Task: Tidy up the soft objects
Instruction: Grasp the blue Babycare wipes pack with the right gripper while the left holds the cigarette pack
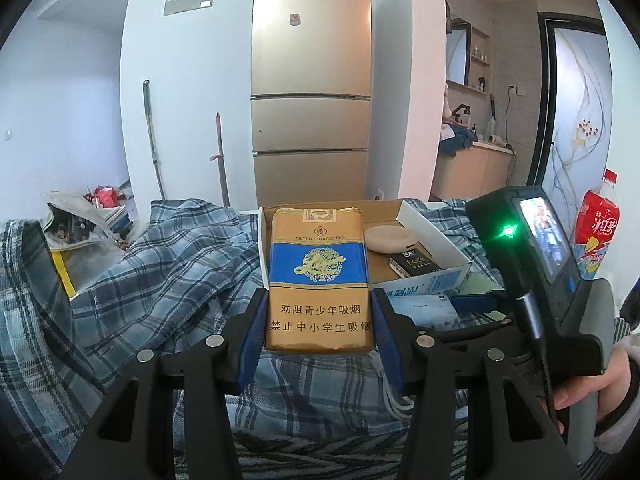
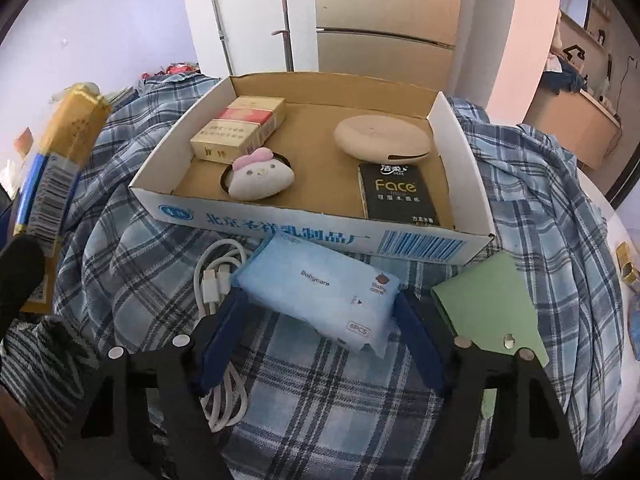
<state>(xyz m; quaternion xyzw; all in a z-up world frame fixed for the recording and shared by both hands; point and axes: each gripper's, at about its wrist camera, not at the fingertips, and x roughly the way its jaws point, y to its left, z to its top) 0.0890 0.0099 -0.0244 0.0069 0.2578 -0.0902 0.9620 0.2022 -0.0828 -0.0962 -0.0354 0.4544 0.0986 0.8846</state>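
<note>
Cardboard box (image 2: 460, 168) sits on a blue plaid cloth (image 2: 132, 264); inside lie two cigarette packs (image 2: 236, 128), a plush toy (image 2: 260, 178), a round beige case (image 2: 382, 138) and a black tissue pack (image 2: 400, 194). Left gripper (image 1: 318, 312) is clamped on a gold-and-blue cigarette carton (image 1: 318, 264), held above the cloth. Right gripper (image 2: 320, 316) straddles a pale blue wipes pack (image 2: 316, 294) lying just in front of the box; pads at its ends, contact cannot be told. White cable (image 2: 216, 276) and green card (image 2: 488, 300) lie beside it.
</note>
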